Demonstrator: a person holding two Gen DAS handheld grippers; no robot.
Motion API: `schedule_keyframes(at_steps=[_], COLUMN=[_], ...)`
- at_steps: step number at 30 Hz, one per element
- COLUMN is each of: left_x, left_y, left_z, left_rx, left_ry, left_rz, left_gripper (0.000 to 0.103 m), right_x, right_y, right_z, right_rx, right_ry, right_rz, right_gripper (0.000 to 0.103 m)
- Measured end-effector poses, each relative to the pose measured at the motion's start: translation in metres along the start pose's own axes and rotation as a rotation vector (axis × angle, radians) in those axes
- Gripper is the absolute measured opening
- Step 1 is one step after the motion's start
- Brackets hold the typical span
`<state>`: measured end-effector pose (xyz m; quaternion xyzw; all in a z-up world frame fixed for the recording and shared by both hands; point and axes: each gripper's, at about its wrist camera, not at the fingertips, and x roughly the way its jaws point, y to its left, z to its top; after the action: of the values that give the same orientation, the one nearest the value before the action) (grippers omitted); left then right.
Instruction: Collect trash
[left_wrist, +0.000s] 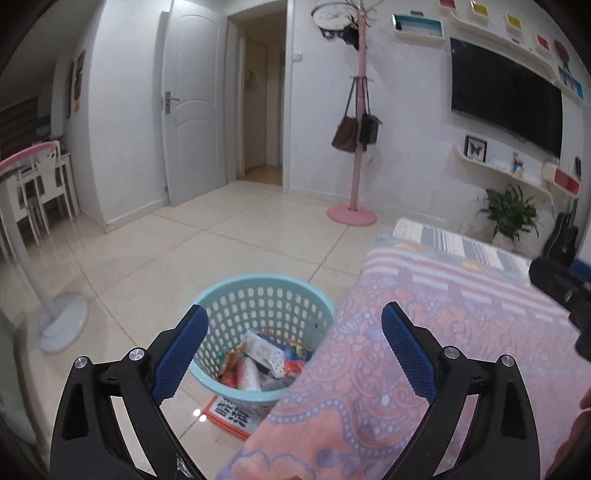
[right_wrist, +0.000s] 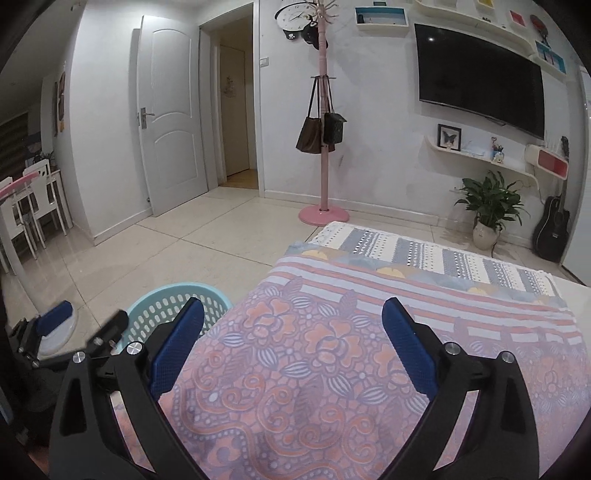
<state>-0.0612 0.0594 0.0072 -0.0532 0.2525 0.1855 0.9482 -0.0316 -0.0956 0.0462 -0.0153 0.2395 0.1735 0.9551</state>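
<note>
Left gripper: jaws spread wide, nothing held between the blue pads. Directly ahead and below, seen through the gap, stands the light-blue basket on the tiled floor; wrappers and other trash lie in its bottom. A printed sheet lies under the basket's near side. The floral cloth covers the surface just right of the basket.

Right gripper: jaws likewise apart and empty, poised over the cloth. The basket sits left of it, beside the cloth's edge; the left gripper shows further left.
</note>
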Motion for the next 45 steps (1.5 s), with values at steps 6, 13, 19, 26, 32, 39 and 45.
schedule_keyframes(at_steps=[6,13,19,26,32,39,45], left_x=[0.008,0.004,0.003,0.003,0.002,0.002,0.000], left_y=[0.004,0.003,0.004,0.007,0.007,0.007,0.007], left_z=[-0.004,-0.004,-0.002,0.000,0.001,0.002,0.002], left_rx=[-0.009,-0.005,-0.011,-0.027,-0.021,-0.021,-0.023], left_ry=[0.036,0.023,0.022,0.029,0.022,0.019,0.022], left_rz=[-0.005,-0.017,-0.029,-0.032,-0.029,-0.030,-0.036], left_gripper=[0.092,0.092,0.092,0.092,0.092,0.092,0.092], right_x=[0.002,0.007,0.010,0.013,0.013,0.014,0.014], right_y=[0.004,0.005,0.010,0.006,0.005,0.006,0.007], right_z=[-0.007,-0.012,-0.017,-0.021,-0.022,-0.022,-0.022], right_rx=[-0.013,-0.013,-0.024,-0.008,0.001,-0.005,-0.001], right_ry=[0.010,0.025,0.037,0.049,0.049,0.046,0.048], right_rz=[-0.005,0.004,0.012,0.023,0.030,0.034,0.039], right_gripper=[0.093,0.093,0.093,0.093,0.093,0.093,0.093])
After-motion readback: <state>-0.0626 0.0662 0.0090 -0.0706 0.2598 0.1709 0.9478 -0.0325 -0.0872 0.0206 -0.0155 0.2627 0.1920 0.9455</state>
